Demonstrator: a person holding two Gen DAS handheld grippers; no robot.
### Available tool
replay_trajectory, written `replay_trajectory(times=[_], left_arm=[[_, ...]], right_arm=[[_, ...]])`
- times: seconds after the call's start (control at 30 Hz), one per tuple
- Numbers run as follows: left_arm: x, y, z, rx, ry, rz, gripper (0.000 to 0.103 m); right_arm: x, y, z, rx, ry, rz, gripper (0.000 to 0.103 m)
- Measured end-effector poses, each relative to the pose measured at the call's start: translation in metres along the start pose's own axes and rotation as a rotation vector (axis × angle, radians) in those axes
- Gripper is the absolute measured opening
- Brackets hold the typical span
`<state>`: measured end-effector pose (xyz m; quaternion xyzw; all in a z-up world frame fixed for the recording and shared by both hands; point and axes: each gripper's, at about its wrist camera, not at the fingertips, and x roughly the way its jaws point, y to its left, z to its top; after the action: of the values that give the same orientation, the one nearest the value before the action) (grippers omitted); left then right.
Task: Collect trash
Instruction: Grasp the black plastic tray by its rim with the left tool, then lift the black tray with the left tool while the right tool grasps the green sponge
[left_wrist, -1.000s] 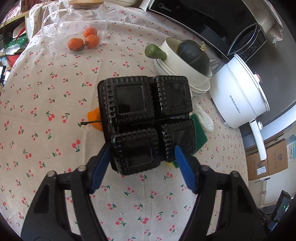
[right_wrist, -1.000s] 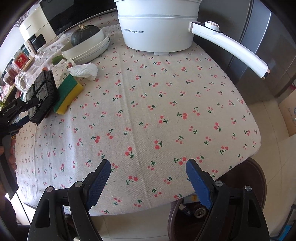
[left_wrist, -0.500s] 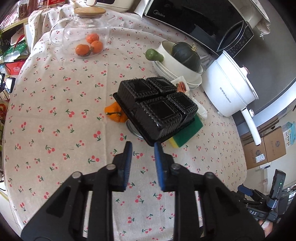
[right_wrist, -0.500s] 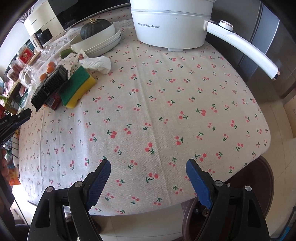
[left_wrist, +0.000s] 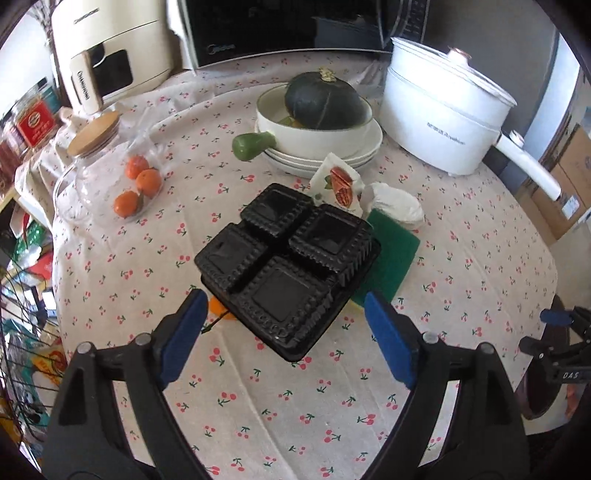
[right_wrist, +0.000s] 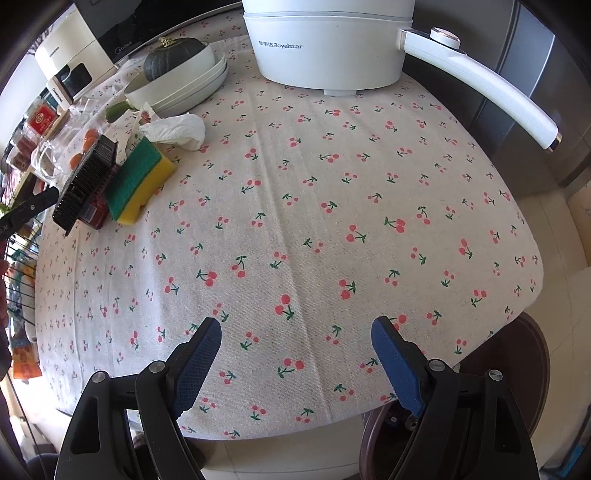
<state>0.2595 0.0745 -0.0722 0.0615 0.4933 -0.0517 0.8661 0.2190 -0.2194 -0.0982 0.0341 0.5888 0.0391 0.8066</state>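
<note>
A black plastic four-cell tray (left_wrist: 288, 266) lies upside down on the cherry-print tablecloth, propped on a green-and-yellow sponge (left_wrist: 388, 254). An orange scrap (left_wrist: 219, 308) pokes out under its left side. A crumpled white tissue (left_wrist: 397, 208) and a printed wrapper (left_wrist: 338, 181) lie behind it. My left gripper (left_wrist: 284, 339) is open and empty just in front of the tray. My right gripper (right_wrist: 295, 354) is open and empty over the table's near edge, far from the tray (right_wrist: 86, 184), sponge (right_wrist: 140, 181) and tissue (right_wrist: 177, 131).
A white electric pot (left_wrist: 443, 110) with a long handle stands back right. A bowl holding a dark green squash (left_wrist: 323, 105) sits on stacked plates. A glass jar with oranges (left_wrist: 107, 177) is at the left. Appliances line the back. A brown bin (right_wrist: 506, 376) stands below the table edge.
My left gripper let go of the black tray, drew back, shut, then opened wide again in front of it. The tray now rests on the table. The right gripper stayed open and moved in slightly.
</note>
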Motion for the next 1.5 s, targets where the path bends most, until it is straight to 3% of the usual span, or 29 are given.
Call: replay_trajectory(times=[0.1,0.27,0.37,0.5,0.57,0.6,0.7,0.73,0.9,1.07,1.3,1.47,1.5], left_arm=[[0.008,-0.014,0.013,0.108,0.006,0.024,0.087],[0.022,-0.020,0.038,0.184,0.050,0.008,0.088],[0.030,-0.035,0.043,0.262,0.045,0.034,0.088],[0.049,-0.049,0.042,0.310,0.100,0.090,0.087],[0.056,-0.051,0.038,0.314,0.117,0.145,0.077],[0.057,-0.050,0.037,0.313,0.113,0.170,0.067],[0.051,-0.042,0.035,0.271,0.096,0.149,0.060],[0.047,-0.040,0.034,0.264,0.083,0.147,0.050],[0.018,-0.031,0.029,0.266,0.010,0.173,0.042],[-0.023,0.002,0.014,0.130,-0.074,0.164,0.038],[-0.059,0.093,-0.042,-0.302,-0.139,0.126,0.035],[-0.052,0.142,-0.087,-0.548,-0.100,0.096,0.030],[-0.046,0.152,-0.094,-0.588,-0.085,0.069,0.024]], right_arm=[[0.002,-0.004,-0.001,0.004,0.009,-0.002,0.085],[0.002,-0.008,-0.003,-0.011,0.015,-0.008,0.085],[0.002,-0.013,-0.003,-0.005,0.018,-0.014,0.085],[0.008,-0.015,-0.001,0.002,0.033,-0.018,0.085],[0.009,-0.013,0.000,-0.001,0.036,-0.013,0.085],[0.009,-0.012,0.001,-0.005,0.036,-0.011,0.085],[0.008,-0.005,0.002,-0.021,0.029,-0.006,0.085],[0.008,-0.003,0.002,-0.025,0.027,-0.004,0.085],[0.007,0.007,0.004,-0.028,0.019,0.012,0.085],[0.004,0.018,0.008,-0.031,0.004,0.032,0.085],[-0.005,0.050,0.020,-0.044,-0.035,0.091,0.085],[0.001,0.076,0.037,-0.016,-0.023,0.144,0.085],[0.003,0.082,0.041,-0.008,-0.023,0.152,0.085]])
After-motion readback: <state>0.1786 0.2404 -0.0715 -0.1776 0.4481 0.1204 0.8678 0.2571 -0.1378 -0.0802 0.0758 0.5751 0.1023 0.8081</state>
